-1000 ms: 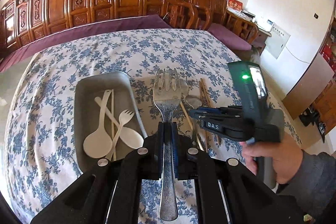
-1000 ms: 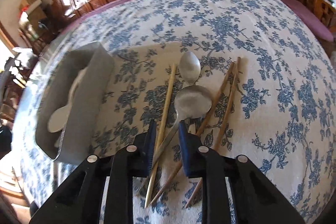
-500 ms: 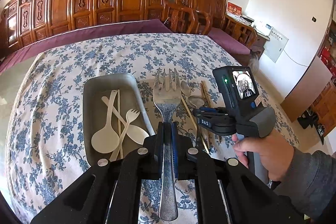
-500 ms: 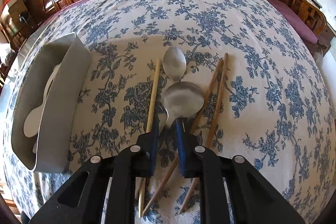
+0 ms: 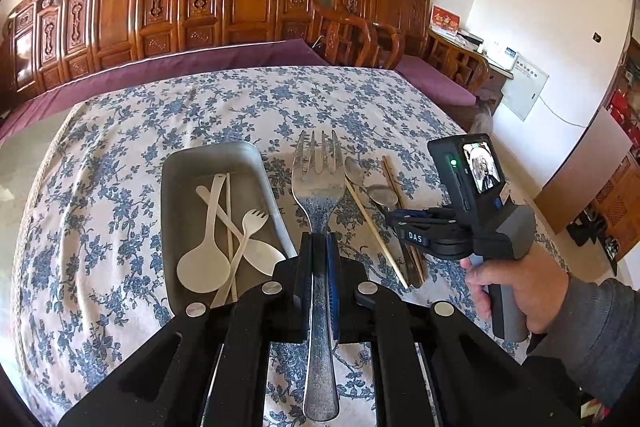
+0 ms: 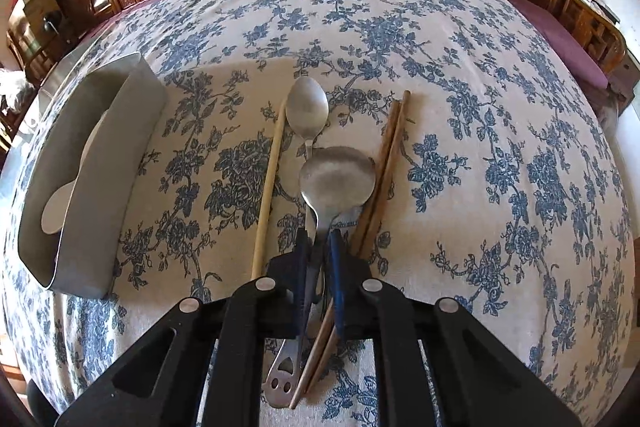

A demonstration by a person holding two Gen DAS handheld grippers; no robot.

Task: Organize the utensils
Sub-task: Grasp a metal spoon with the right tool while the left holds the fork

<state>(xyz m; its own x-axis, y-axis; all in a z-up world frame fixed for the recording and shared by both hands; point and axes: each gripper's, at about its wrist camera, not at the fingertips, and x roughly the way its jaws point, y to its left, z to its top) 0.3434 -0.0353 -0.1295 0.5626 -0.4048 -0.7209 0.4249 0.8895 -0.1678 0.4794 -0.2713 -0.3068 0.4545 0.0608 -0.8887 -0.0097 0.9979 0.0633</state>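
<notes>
Right wrist view: the right gripper has narrowed from a wide gap a second ago to jaws pressed against the handle of the round-bowled metal spoon, whose bowl lies just ahead of the fingertips. That looks like a grip now taken, so lifting can follow. The left gripper stays clamped on the metal fork, tines pointing forward past its fingertips, and it has drawn a little nearer the grey tray, which sits to the left of its fingers. Both pieces seem bound for that tray, where white plastic spoons and a plastic fork already lie.

Around the right fingers: a pale chopstick to their left, two brown chopsticks touching the right finger and running under it, and a smaller oval spoon beyond the gripped bowl. The brown pair may drag along on the lift
</notes>
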